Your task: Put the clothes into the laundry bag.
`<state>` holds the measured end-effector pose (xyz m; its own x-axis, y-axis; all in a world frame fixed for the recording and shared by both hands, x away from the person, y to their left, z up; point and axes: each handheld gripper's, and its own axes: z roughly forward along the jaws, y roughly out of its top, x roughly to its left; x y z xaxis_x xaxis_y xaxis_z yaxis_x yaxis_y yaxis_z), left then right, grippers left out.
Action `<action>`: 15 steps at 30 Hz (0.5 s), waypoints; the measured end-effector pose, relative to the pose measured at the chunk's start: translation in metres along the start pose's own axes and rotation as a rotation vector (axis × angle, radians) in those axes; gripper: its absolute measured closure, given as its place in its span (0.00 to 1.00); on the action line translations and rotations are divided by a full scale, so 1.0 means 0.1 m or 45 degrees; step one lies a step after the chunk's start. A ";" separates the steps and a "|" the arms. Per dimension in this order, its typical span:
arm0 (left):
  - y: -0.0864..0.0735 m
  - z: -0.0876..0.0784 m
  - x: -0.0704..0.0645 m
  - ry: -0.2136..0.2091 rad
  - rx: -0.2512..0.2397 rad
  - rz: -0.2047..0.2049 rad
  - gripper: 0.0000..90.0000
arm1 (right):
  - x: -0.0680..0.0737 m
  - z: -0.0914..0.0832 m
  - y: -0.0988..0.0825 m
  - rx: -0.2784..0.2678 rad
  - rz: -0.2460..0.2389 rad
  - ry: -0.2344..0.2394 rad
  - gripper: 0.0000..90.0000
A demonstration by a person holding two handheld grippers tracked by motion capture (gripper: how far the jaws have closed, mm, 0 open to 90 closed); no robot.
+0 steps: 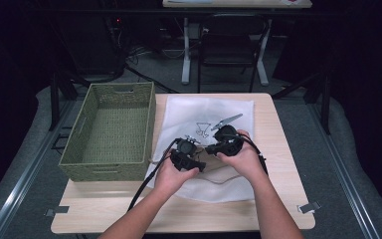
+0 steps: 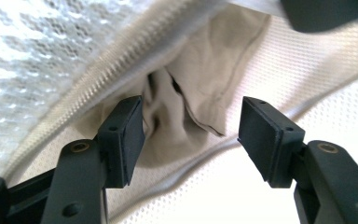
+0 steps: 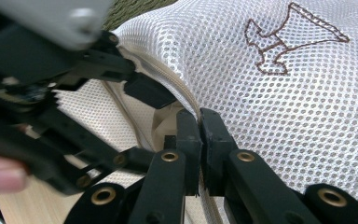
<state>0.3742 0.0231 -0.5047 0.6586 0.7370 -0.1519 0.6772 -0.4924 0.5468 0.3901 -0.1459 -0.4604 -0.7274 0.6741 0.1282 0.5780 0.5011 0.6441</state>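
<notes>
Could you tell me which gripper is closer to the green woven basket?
The left. The left gripper is over the white mesh bag, beside the basket's right wall, jaws open. The right gripper sits farther right, shut on the bag's zipper edge.

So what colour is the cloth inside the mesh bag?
Beige; the cloth shows best in the left gripper view.

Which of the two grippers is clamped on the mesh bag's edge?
The right gripper: its jaws are shut on the mesh bag at the zipper edge. The left gripper stands open in front of the beige cloth inside.
</notes>
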 end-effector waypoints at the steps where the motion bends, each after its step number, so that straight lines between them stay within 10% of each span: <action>1: -0.01 -0.01 -0.01 -0.003 -0.003 -0.003 0.45 | 0.00 0.00 0.00 -0.001 0.003 -0.002 0.97; 15: -0.25 0.17 0.01 0.047 0.010 0.004 0.47 | 0.01 -0.01 0.01 -0.002 -0.002 -0.009 0.97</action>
<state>0.3635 0.0280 -0.5320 0.6486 0.7517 -0.1197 0.6775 -0.4984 0.5409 0.3893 -0.1455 -0.4590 -0.7257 0.6772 0.1215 0.5760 0.5015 0.6455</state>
